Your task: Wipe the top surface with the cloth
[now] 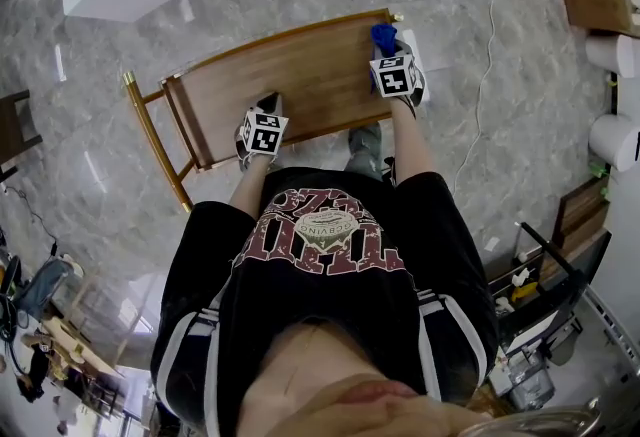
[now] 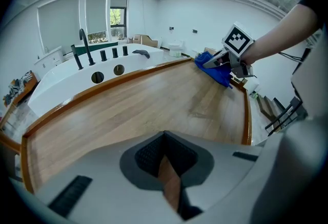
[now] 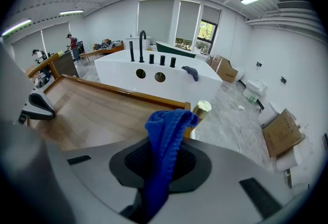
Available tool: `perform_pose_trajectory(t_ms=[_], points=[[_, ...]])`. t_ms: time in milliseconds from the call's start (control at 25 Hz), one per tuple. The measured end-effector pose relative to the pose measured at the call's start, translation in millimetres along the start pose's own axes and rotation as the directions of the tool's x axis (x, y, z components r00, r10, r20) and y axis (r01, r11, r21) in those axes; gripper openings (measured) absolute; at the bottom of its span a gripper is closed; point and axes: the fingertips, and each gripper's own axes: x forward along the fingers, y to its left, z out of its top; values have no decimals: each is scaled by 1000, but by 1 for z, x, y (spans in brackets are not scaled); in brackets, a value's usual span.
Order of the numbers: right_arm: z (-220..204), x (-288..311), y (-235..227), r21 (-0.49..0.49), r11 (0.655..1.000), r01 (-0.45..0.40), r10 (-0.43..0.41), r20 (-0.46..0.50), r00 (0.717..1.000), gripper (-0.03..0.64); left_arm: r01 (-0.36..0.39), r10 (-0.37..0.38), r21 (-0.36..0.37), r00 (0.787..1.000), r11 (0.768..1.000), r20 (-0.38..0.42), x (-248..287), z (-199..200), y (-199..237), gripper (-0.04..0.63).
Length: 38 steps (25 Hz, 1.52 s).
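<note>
Grey marble floor (image 1: 480, 135) and a long white bathtub (image 3: 154, 77) surround the brown wooden tray-top (image 1: 290, 75) on its brass frame. The right gripper (image 3: 159, 166) is clamped on the blue knitted cloth (image 3: 165, 136), which sits at the top's far right corner beside a brass post (image 3: 201, 109). The left gripper (image 2: 166, 166), jaws together and empty, sits at the near edge. Wiping seems barely begun; most of the board looks unswept.

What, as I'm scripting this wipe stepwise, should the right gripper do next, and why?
Probably press the right gripper down and sweep left along the wooden top: its jaws clamp the blue cloth at the far right corner, with the surface stretching leftward.
</note>
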Motion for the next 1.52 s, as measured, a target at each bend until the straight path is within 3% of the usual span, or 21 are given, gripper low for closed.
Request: perform_pose_trajectory(t_ms=[520, 880, 1080, 1240, 1520], points=[[-27, -21, 7, 5, 1000, 2, -2, -4, 1000, 58, -6, 5, 10, 1000, 1000, 6, -4, -1, -6, 46], [-34, -22, 6, 26, 1000, 8, -8, -24, 1000, 58, 5, -4, -27, 999, 1000, 41, -1, 4, -7, 46], [-33, -20, 9, 29, 999, 15, -15, -18, 1000, 58, -80, 80, 43, 997, 996, 0, -13, -16, -5, 46], [-31, -20, 11, 54, 998, 22, -20, -22, 1000, 58, -81, 81, -23, 997, 996, -11, -27, -37, -4, 46], [-32, -22, 18, 62, 998, 8, -7, -9, 1000, 58, -145, 139, -143, 989, 979, -48, -54, -54, 24, 46]])
